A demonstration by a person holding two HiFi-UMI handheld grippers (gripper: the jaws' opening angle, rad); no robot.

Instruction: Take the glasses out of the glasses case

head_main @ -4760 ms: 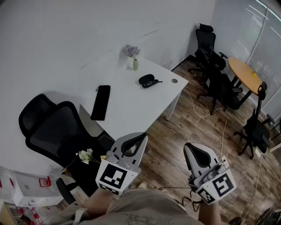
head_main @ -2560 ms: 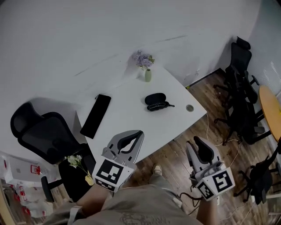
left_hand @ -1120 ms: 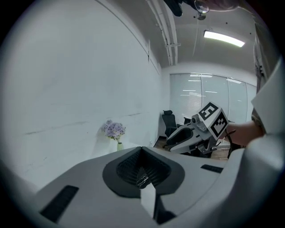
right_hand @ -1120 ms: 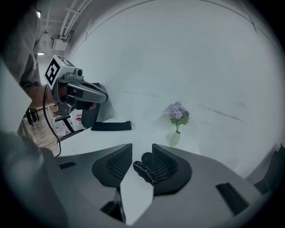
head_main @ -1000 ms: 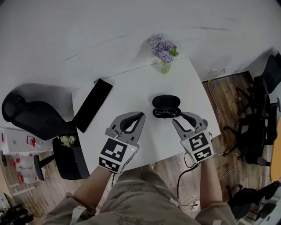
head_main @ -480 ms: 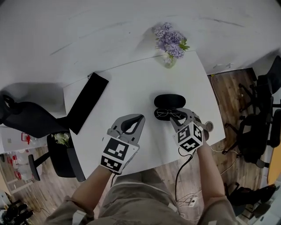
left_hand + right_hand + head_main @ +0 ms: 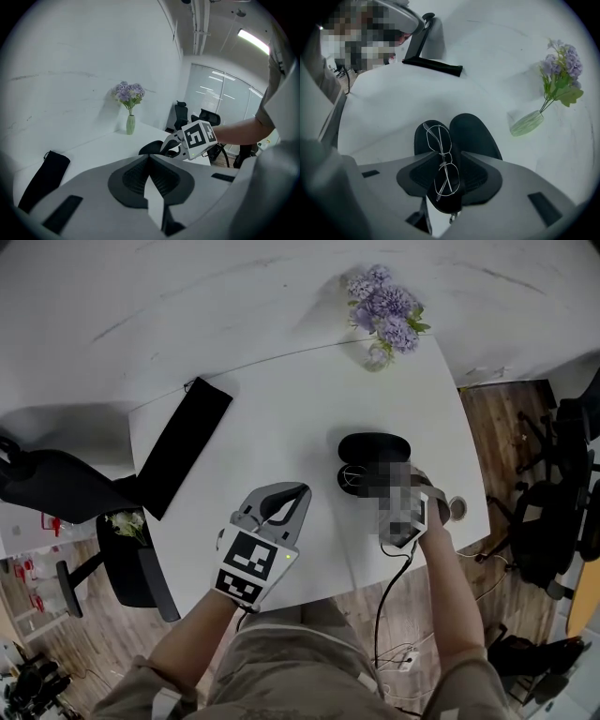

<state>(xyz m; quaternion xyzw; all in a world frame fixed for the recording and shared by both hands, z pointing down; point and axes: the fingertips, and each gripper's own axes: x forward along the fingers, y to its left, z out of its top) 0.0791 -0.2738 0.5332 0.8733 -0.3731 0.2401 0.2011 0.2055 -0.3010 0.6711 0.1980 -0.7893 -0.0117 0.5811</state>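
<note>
On the white desk (image 7: 281,418), the right hand-held gripper (image 7: 450,155), jaws parted, straddles the glasses (image 7: 437,135) in their case (image 7: 476,134).

No words, numbers or brands can be read. Only black-and-white square marker patterns show, on the cubes of the left gripper (image 7: 298,493) and right gripper (image 7: 166,146).

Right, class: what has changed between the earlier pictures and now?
The right hand-held gripper moved forward over the open case; its open jaws now flank the glasses, not yet gripped. The left hand-held gripper stayed shut above the table; glasses stay in the case.
</note>
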